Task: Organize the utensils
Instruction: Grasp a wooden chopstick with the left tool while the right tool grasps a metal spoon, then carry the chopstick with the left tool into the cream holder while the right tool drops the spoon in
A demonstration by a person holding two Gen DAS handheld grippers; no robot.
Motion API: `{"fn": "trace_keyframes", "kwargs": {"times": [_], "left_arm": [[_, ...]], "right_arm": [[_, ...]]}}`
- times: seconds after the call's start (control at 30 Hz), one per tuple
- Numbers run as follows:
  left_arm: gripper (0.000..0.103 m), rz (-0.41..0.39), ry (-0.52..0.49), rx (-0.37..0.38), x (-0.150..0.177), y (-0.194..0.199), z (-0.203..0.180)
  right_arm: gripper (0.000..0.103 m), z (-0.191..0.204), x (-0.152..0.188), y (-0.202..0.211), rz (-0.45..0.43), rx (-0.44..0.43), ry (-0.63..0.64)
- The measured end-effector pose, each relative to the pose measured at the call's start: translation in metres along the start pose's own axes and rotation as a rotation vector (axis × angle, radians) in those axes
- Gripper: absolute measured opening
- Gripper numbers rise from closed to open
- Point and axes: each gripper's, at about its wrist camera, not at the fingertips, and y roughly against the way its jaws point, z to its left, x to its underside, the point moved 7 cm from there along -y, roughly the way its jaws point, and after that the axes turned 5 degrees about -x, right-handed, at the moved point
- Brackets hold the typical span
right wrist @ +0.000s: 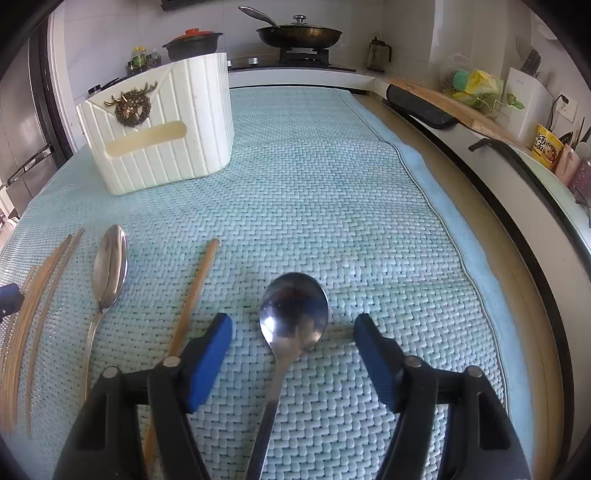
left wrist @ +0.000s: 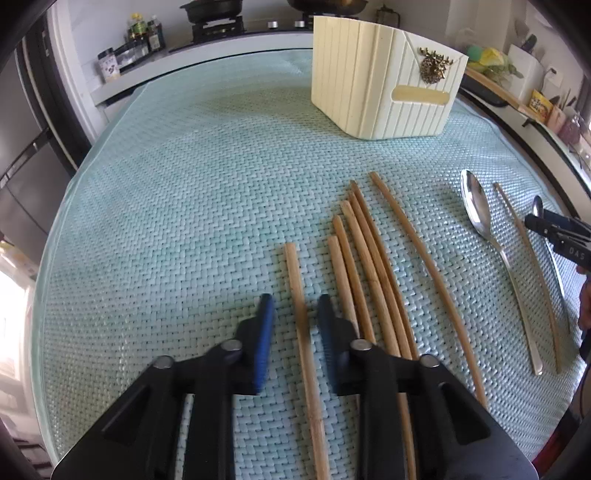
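Several wooden chopsticks (left wrist: 369, 266) lie on the woven mint mat (left wrist: 184, 192). My left gripper (left wrist: 295, 306) is open, its jaws either side of the leftmost chopstick (left wrist: 301, 317), low over the mat. A steel spoon (left wrist: 484, 229) and a lone chopstick (left wrist: 528, 258) lie to the right. My right gripper (right wrist: 293, 325) is open wide around a second steel spoon (right wrist: 293, 314), whose handle runs back between the jaws. The other spoon (right wrist: 109, 266) and the lone chopstick (right wrist: 192, 295) lie to its left. A cream ribbed holder (left wrist: 384, 74) with a deer emblem stands at the back; it also shows in the right wrist view (right wrist: 162, 129).
A stove with a pan (right wrist: 299, 35) and a clay pot (right wrist: 192, 44) sits behind the table. Bottles (left wrist: 144, 33) stand back left. A sink counter with a cutting board (right wrist: 454, 107) and cups runs along the right. The mat's blue edge (right wrist: 443, 206) borders the table's right side.
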Motion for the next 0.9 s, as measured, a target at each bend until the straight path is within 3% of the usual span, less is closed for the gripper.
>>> {"fn": "trace_keyframes", "kwargs": {"times": [0.03, 0.1, 0.27, 0.57, 0.9], "left_arm": [[0.007, -0.003, 0.002, 0.004, -0.001, -0.001, 0.0], [0.005, -0.011, 0.016, 0.017, -0.005, -0.003, 0.003], [0.005, -0.046, 0.065, 0.033, -0.009, 0.007, 0.017], [0.005, -0.208, 0.148, 0.067, -0.025, 0.088, 0.041], [0.005, -0.388, 0.187, 0.112, -0.052, 0.165, 0.055]], "right_arm": [[0.047, 0.001, -0.002, 0.001, -0.006, 0.006, 0.006], [0.036, 0.002, -0.006, 0.001, -0.016, 0.006, 0.015], [0.036, 0.006, -0.008, 0.015, -0.043, -0.059, -0.01], [0.036, 0.024, -0.021, 0.098, -0.168, -0.182, 0.048], [0.035, 0.041, -0.032, 0.175, -0.315, -0.221, 0.092]]}}
